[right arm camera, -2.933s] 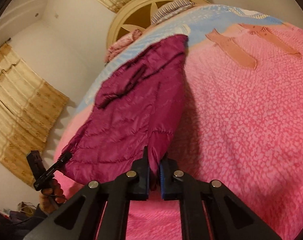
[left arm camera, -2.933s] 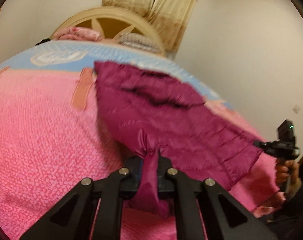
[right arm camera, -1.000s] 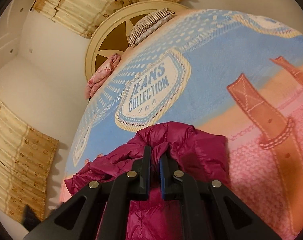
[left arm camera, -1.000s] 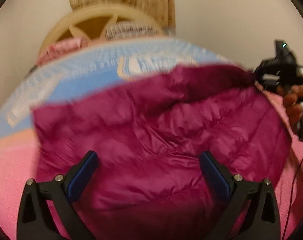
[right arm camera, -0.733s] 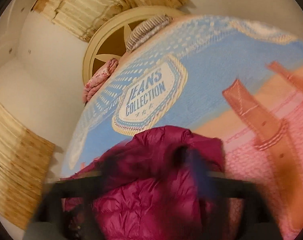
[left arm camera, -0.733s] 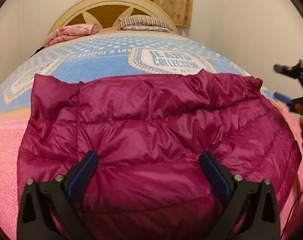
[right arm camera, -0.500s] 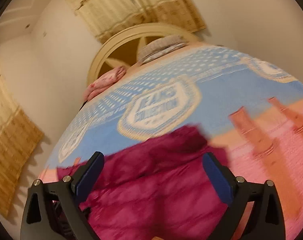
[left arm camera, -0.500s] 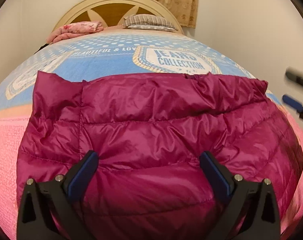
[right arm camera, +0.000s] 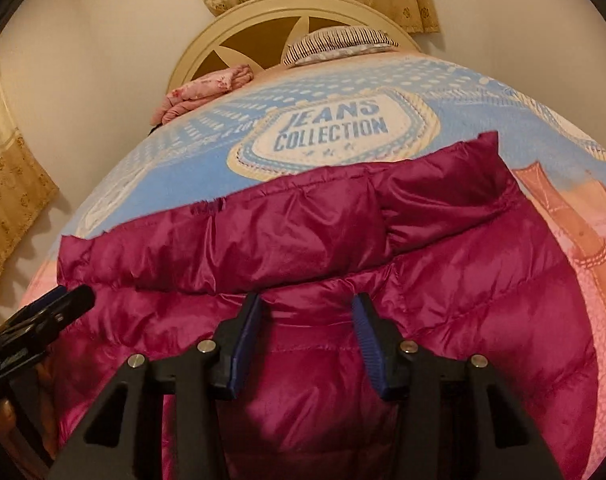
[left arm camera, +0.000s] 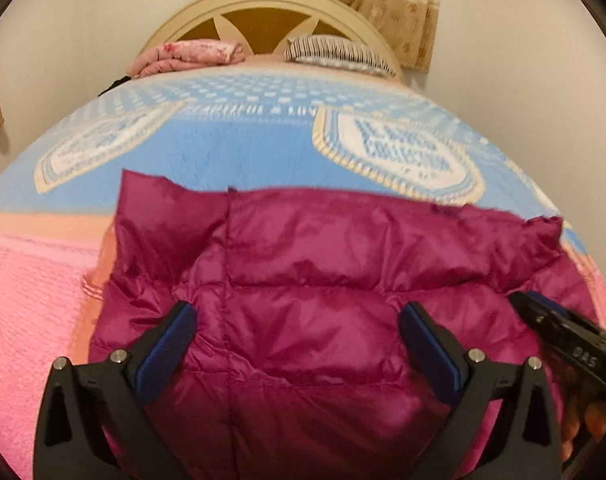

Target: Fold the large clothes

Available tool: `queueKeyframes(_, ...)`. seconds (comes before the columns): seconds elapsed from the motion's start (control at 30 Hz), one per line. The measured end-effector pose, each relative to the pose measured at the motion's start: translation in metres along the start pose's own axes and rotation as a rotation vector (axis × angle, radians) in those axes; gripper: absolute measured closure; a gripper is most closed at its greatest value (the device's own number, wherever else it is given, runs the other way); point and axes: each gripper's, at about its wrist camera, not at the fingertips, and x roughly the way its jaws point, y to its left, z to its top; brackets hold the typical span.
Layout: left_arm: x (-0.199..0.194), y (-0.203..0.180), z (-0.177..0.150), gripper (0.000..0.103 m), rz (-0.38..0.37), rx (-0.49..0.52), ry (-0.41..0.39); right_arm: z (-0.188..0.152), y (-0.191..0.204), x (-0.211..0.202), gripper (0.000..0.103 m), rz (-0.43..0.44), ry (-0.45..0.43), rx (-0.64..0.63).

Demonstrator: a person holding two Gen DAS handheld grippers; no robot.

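Note:
A magenta quilted puffer jacket (left arm camera: pixel 323 280) lies spread flat on the bed, its far edge over the blue part of the bedspread; it also shows in the right wrist view (right arm camera: pixel 343 240). My left gripper (left arm camera: pixel 299 324) is wide open and empty, just above the jacket's near part. My right gripper (right arm camera: pixel 307 316) is open and empty, close over the jacket. The right gripper's tip shows at the right of the left wrist view (left arm camera: pixel 563 332). The left gripper's tip shows at the left of the right wrist view (right arm camera: pixel 43 316).
The bedspread (right arm camera: pixel 331 124) is blue with "JEANS COLLECTION" badges far away and pink (left arm camera: pixel 31 300) nearer. A cream headboard (left arm camera: pixel 267 4), a folded pink quilt (left arm camera: pixel 191 54) and a striped pillow (left arm camera: pixel 335 50) are at the far end. Walls and curtains stand behind.
Both grippers let go of the jacket, which was held up and now lies flat on the bed. In the last half second the right gripper narrowed and both drew back a little.

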Motion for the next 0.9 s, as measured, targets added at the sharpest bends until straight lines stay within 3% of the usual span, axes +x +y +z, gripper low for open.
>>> queueKeyframes(0.5,0.015,-0.003,-0.007,0.000,0.026,0.004,0.033,-0.004,-0.001,0.017,0.054,-0.024,0.033,-0.016)
queueKeyframes(0.6,0.006,-0.007,-0.003,0.000,0.060,0.002,0.022,-0.003,0.000,0.021,0.054,-0.028,0.036,-0.018)
queueKeyframes(0.7,-0.009,-0.015,0.003,0.000,0.034,-0.009,-0.005,-0.004,0.002,0.022,0.054,-0.043,0.038,-0.030)
queueKeyframes(0.9,-0.002,-0.042,0.016,0.000,0.082,0.089,-0.030,-0.003,0.004,0.025,0.054,-0.050,0.050,-0.037)
